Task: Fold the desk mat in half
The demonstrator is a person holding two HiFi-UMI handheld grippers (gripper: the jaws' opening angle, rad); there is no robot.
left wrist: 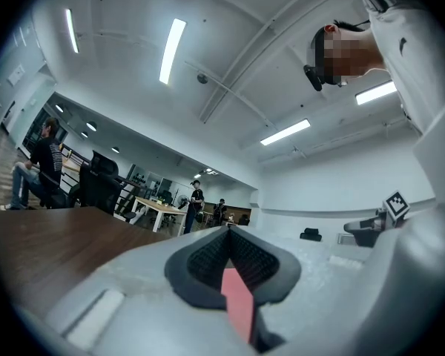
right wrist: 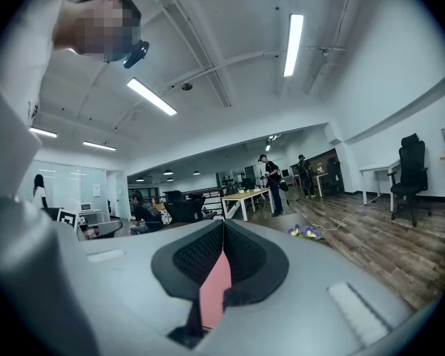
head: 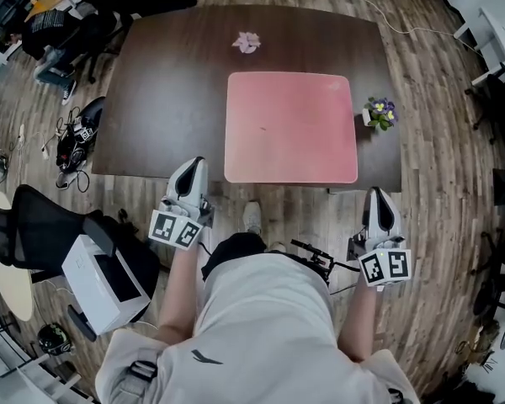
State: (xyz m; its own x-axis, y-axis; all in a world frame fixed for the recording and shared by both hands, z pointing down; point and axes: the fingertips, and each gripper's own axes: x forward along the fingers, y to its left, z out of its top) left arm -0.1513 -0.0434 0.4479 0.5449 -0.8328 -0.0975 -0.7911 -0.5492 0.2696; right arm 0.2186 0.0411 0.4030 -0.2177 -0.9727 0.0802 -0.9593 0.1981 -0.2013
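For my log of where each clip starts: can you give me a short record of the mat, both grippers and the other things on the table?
mat: pink, flat and unfolded on the dark table
left gripper: fingers together, off the mat, at the table's near edge
right gripper: fingers together, off the mat, beside its near right corner
also on table: flower pot at right edge; small pink thing at far side

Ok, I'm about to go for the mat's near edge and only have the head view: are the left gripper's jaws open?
Observer: No. In the left gripper view the left gripper has its jaws together at the tips.
Operator: And the right one?
Observer: The right gripper is shut too, as its own view shows. In each view a thin pink strip shows low between the pads; I cannot tell what it is.
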